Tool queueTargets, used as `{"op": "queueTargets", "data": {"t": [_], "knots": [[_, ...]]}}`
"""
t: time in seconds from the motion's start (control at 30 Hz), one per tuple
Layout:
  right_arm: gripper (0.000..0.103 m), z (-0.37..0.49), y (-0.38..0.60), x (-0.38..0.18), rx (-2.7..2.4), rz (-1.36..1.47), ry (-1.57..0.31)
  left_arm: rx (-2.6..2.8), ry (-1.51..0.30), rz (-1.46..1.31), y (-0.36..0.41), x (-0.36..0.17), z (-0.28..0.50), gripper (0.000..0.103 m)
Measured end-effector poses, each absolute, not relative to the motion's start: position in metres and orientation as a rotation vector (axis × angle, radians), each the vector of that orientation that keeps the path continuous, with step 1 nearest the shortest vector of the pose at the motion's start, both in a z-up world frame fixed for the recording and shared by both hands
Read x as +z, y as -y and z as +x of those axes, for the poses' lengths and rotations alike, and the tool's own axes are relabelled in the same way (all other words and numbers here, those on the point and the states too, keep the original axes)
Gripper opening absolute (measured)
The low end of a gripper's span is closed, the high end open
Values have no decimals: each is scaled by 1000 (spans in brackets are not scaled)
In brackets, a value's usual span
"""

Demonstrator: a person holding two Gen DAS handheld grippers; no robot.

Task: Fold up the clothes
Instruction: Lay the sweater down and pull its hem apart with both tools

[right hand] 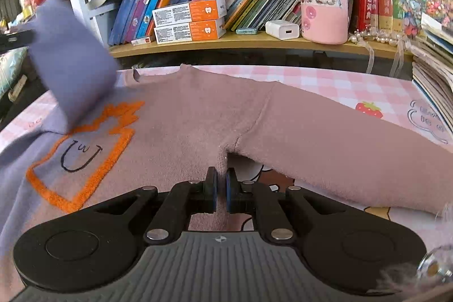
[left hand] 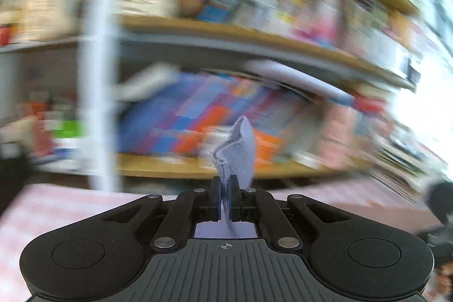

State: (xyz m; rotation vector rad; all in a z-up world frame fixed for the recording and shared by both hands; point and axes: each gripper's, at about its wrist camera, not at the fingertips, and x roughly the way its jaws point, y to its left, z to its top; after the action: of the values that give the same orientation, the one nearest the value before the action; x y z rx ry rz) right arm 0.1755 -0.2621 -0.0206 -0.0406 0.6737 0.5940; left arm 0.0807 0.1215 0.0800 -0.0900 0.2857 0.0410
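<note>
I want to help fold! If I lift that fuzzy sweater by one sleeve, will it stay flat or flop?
Probably flop: the sleeve raised by the left gripper already bends and hangs. The sweater looks like soft knit, so likely light. Its fuzzy surface should grip, not slip, on the checked tablecloth.

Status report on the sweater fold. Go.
Left tongs shut on lifted lilac knit sleeve. Right tongs shut on the sweater's mauve side. Nothing in the way.

A soft pink and purple sweater (right hand: 181, 115) with an orange outline drawing is lying spread flat on the table, one purple sleeve (right hand: 70, 58) hanging lifted up at the left.
</note>
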Motion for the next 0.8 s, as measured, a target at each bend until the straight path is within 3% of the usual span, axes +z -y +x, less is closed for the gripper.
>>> {"op": "queueTargets", "data": {"t": [0.27, 0.4, 0.47, 0.8], "knots": [[6, 170, 262, -19, 568, -66, -664, 597, -332, 38, -254, 78, 23, 3], [6, 170, 262, -19, 560, -71, -662, 671, -405, 35, -280, 58, 23, 12], [6, 170, 263, -18, 561, -66, -663, 710, -438, 13, -282, 49, 22, 21], [7, 171, 264, -18, 562, -64, -663, 200, -497, -271, -188, 14, 2, 22]]}}
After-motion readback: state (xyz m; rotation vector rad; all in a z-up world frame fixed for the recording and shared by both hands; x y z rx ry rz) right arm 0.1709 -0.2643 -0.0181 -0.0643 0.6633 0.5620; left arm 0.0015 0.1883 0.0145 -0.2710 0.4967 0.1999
